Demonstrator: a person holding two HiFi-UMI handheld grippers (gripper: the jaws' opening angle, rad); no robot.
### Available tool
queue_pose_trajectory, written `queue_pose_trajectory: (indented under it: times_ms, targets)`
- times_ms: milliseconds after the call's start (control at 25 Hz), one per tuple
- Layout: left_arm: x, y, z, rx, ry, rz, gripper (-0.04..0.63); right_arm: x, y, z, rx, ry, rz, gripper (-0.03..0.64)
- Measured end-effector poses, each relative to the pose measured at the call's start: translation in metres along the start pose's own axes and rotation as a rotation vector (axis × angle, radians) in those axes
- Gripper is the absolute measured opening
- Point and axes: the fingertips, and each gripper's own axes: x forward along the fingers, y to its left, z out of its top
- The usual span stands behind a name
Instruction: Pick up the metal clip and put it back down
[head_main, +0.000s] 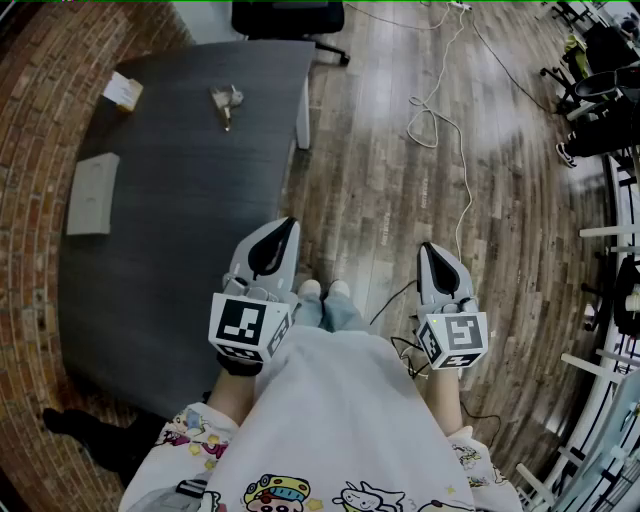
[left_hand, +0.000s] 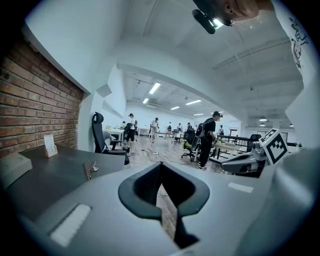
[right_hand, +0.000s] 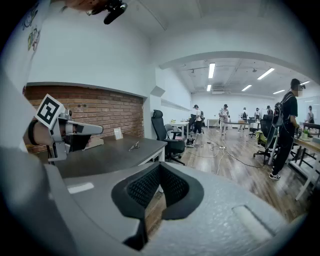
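a pale shirt with cartoon prints (head_main: 340, 420) is filling the near edge of the head view. just beyond it on the left, the left gripper (head_main: 283, 232) is hovering by the near right edge of the dark table (head_main: 180, 240), its jaws pressed together on nothing. to the right, the right gripper (head_main: 432, 256) is hanging over the wood floor (head_main: 380, 180), jaws likewise closed and empty, and both are pointing away and slightly down.

on the table, a flat white box (head_main: 93, 193) is lying along the left edge, by the brick wall. a small card box (head_main: 123, 91) is sitting farther off. right of that, the metal clip (head_main: 226, 104) is resting on the far part of the table, well apart from both grippers. a white cable (head_main: 440, 100) is trailing over the floor at the right.
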Motion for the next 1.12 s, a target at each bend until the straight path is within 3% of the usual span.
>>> queue_pose_trajectory:
  times_ms: [280,720,1120]
  targets:
    - [0.004,-0.008,0.001,0.017,0.008,0.021,0.009,-0.005,-0.006,0.012,-0.047,-0.046,0.003,0.002]
    - [0.018,-0.019,0.009,0.018,-0.019,0.03,0.032,-0.008,-0.031,0.012,-0.003,-0.069,0.011,0.046]
    - [0.077,0.04,0.027,0.004,-0.008,0.027,0.06,0.068,-0.054,0.039,0.027,-0.049,-0.004,0.096]
